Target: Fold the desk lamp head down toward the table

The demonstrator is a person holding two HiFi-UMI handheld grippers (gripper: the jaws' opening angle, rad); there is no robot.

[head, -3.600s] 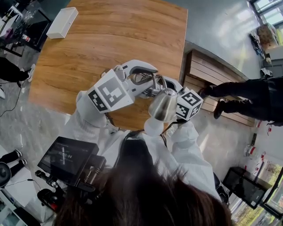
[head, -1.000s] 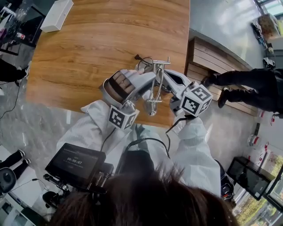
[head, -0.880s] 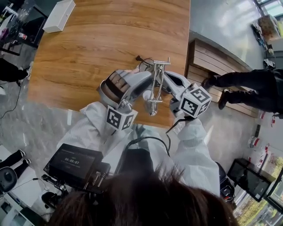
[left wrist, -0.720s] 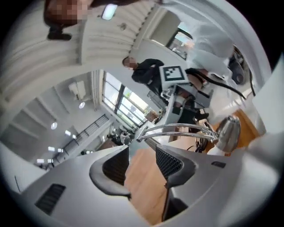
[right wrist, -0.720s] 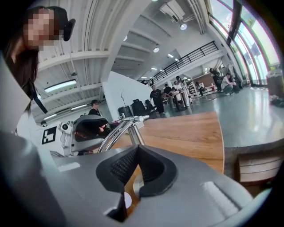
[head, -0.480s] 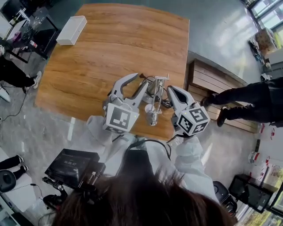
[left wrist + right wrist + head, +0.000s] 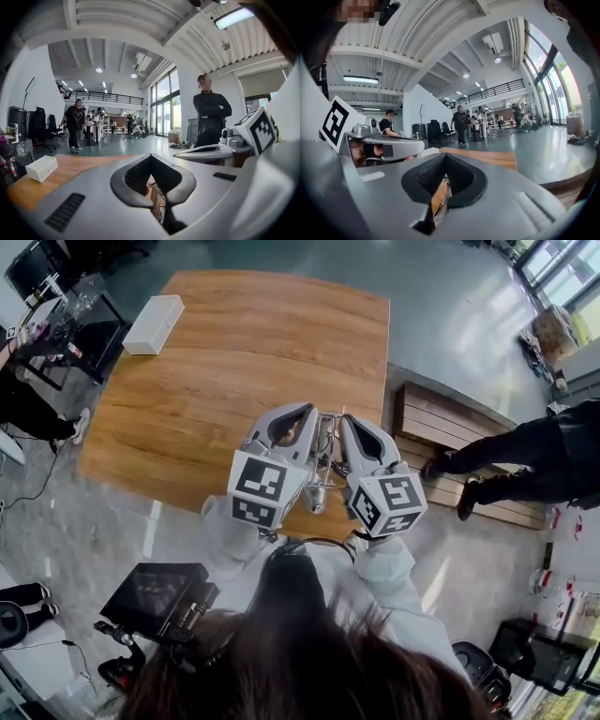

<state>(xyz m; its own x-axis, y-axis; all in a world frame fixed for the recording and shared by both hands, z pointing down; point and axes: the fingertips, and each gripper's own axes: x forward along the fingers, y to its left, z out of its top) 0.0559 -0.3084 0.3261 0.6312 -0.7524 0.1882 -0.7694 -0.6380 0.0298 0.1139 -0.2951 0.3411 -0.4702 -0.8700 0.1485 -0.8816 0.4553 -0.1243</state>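
The metal desk lamp (image 7: pixel 324 439) stands folded low at the table's near edge, its thin rods and small head (image 7: pixel 315 497) showing between my two grippers. My left gripper (image 7: pixel 302 414) is held above it on the left. Its jaws are closing fully together with nothing between them. Level with it on the right, my right gripper (image 7: pixel 345 424) is shut and empty. Neither touches the lamp. In the left gripper view, the shut left gripper (image 7: pixel 151 157) shows lamp rods (image 7: pixel 157 202) through its gap. The right gripper view shows the shut right gripper (image 7: pixel 445 157).
A white box (image 7: pixel 155 322) lies at the far left of the wooden table (image 7: pixel 216 362). A slatted wooden bench (image 7: pixel 450 427) and a person in black (image 7: pixel 525 456) are on the right. A monitor rig (image 7: pixel 155 594) sits by my left side.
Both grippers have lifted off the lamp and come up side by side. The left gripper rolled over, and its jaws went from wide open to shut.
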